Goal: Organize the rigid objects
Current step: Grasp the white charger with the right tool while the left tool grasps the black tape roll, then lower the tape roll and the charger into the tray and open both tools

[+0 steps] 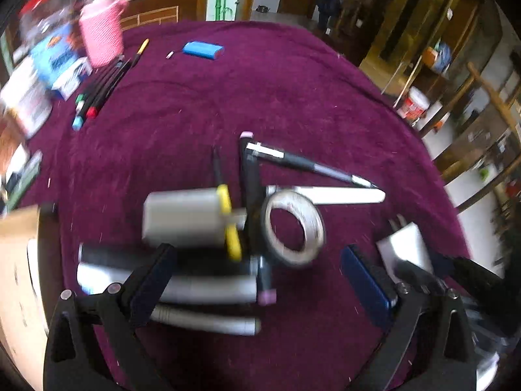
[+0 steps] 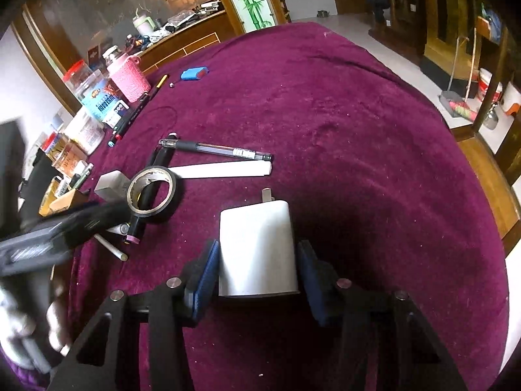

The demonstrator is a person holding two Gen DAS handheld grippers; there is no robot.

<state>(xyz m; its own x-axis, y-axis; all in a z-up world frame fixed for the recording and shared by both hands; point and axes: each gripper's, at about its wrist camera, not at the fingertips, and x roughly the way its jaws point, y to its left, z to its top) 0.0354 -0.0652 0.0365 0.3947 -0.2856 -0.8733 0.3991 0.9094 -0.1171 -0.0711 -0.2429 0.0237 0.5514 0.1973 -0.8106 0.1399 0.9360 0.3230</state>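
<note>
A white plug-in charger [image 2: 257, 247] lies on the purple tablecloth [image 2: 358, 130], and my right gripper [image 2: 259, 246] is shut on it, pads against both sides. To its left is a jumble: a black tape roll [image 2: 151, 194], a gel pen [image 2: 215, 150], a flat white bar [image 2: 224, 169] and several markers. My left gripper [image 1: 257, 257] hangs open over that pile, holding nothing. Between its fingers I see the tape roll [image 1: 293, 228], a grey box [image 1: 182, 218], a yellow pen [image 1: 229, 224] and white markers [image 1: 195, 288]. The charger [image 1: 403, 247] sits at the right of the left wrist view.
A pink woven holder [image 2: 128, 79], jars and boxes crowd the table's far left edge, with a row of markers [image 1: 97, 94] beside them. A blue battery pack [image 1: 202, 49] lies at the back. A cardboard box [image 1: 19, 228] stands at the left. The cloth [image 1: 325, 97] drops off at the right.
</note>
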